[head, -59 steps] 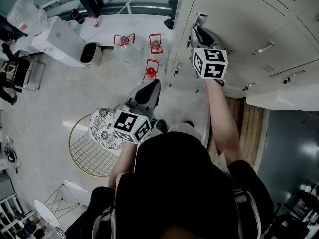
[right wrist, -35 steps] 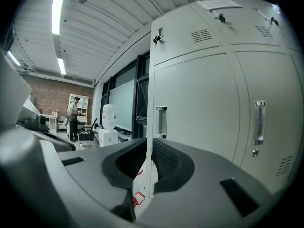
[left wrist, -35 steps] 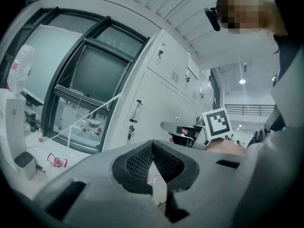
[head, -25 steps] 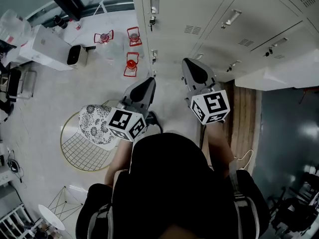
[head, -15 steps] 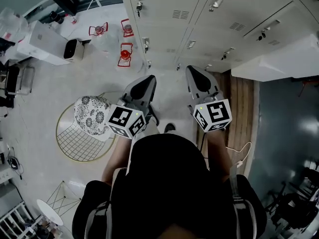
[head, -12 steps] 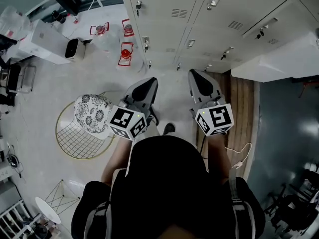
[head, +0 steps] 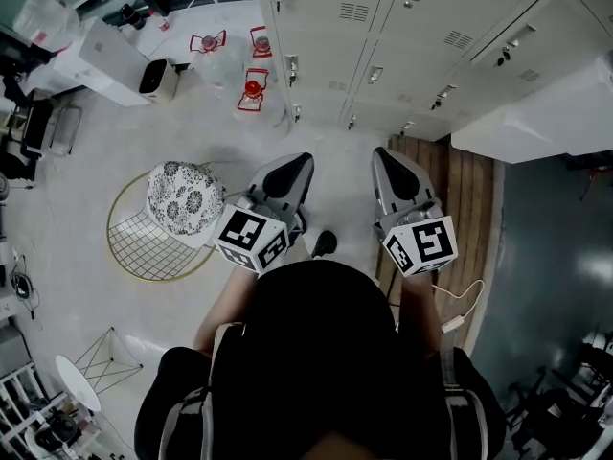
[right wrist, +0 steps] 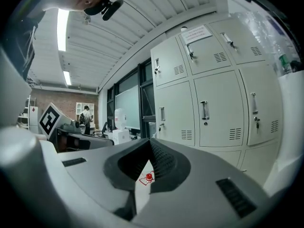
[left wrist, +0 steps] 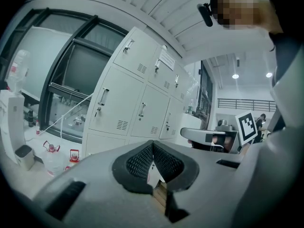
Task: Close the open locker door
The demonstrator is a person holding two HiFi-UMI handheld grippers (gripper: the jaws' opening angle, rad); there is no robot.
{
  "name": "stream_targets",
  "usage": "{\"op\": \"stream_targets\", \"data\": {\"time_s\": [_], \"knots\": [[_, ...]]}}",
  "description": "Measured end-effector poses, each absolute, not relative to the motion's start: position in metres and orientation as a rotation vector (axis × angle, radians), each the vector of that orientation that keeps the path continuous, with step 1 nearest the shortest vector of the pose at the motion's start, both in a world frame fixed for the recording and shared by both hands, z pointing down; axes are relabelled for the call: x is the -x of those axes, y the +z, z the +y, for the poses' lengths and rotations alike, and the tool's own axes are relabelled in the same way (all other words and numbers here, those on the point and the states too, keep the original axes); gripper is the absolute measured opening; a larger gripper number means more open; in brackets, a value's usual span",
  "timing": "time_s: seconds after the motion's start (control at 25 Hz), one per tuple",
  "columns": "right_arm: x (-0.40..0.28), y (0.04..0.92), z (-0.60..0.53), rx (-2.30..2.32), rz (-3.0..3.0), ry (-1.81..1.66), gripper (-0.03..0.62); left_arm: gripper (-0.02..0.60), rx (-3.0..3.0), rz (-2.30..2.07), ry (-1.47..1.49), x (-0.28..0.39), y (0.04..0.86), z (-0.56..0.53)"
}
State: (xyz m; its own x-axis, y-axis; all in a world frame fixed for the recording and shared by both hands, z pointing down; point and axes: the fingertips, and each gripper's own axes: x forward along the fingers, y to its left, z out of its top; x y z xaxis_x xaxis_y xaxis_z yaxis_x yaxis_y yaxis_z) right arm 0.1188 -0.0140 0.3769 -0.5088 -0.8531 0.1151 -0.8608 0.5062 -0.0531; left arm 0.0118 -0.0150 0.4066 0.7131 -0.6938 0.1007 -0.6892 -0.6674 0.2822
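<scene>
Grey shells side by side: we hold the left gripper (head: pixel 292 168) and the right gripper (head: pixel 388 158) out in front of our chest, near each other but apart, both pointing about level toward the lockers (head: pixel 383 27). Our left forearm (head: pixel 225 305) and right forearm (head: pixel 412 305) run from under the marker cubes straight back to the body. Neither gripper touches the lockers; pale floor (head: pixel 330 151) lies between the tips and the lowest row.

In the left gripper view the ribbed pads (left wrist: pixel 140 160) meet at their tips with nothing between them, and only floor shows through the notch below. In the right gripper view the pads (right wrist: pixel 164 160) press together in the same way, on nothing; a red-topped bottle (right wrist: pixel 149 176) far off on the floor shows through the notch.

The lockers stand ahead of us, across the top of the head view: pale cream metal in stacked rows. Every door (right wrist: pixel 221 110) we can see lies flush with its frame, with an upright handle, a small lock beneath it and a louvred vent low in one corner. One upper door bears a paper notice (right wrist: pixel 197 32). Which door the task means we cannot tell.
</scene>
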Motion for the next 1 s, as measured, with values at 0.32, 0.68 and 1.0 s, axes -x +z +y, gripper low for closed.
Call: {"op": "stream_targets", "data": {"time_s": [0.32,0.68,1.0], "knots": [[-0.119,0.378,0.007,-1.514,-2.672,0.182,0.005,0.018,-2.633,-1.095,-0.039,-0.015,0.399,0.0],[-0.124,0.381,0.015,-1.531,-2.663,0.224,0.005,0.018,-2.639,-1.081,-0.039,-0.02,0.399,0.009],[-0.123,0.384,0.017,-1.528,-2.667,0.238,0.005,0.018,-2.633,-1.083,-0.033,-0.018,0.402,0.01]]}}
